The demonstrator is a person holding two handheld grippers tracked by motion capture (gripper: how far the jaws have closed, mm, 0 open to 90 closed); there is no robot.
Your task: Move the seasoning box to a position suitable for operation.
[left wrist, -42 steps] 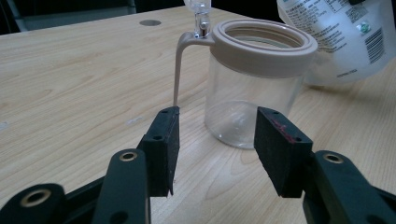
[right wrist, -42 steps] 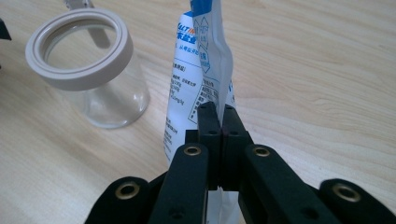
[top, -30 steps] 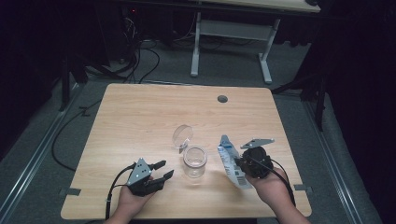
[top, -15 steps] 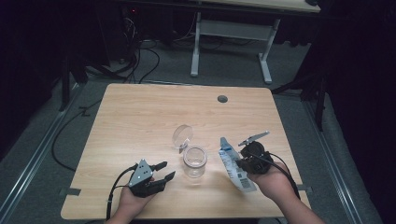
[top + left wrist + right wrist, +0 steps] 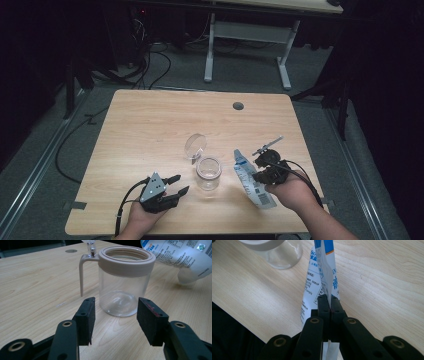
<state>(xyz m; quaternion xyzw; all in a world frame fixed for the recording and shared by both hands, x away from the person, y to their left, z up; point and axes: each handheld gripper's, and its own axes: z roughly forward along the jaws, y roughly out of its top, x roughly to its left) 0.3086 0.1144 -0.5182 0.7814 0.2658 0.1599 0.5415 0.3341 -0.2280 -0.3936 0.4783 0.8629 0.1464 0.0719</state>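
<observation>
A clear glass jar (image 5: 208, 173) (image 5: 125, 280) with a beige rim stands near the table's front middle, its hinged lid (image 5: 195, 146) swung open behind it. My left gripper (image 5: 176, 184) (image 5: 116, 316) rests on the table just left of the jar, jaws open and empty, pointing at it with a small gap. My right gripper (image 5: 256, 173) (image 5: 328, 302) is shut on the edge of a white and blue pouch (image 5: 251, 179) (image 5: 322, 277), held just right of the jar. The pouch's top corner (image 5: 180, 255) hangs beside the jar's rim.
The wooden table (image 5: 150, 130) has a round cable hole (image 5: 238, 106) at the back. Black cables trail from both grippers toward the front edge. Another desk's legs (image 5: 210, 45) stand on the floor beyond the table.
My right hand with the pouch has shifted slightly, and the pouch has tilted a little nearer the jar. The left gripper stays where it was.
</observation>
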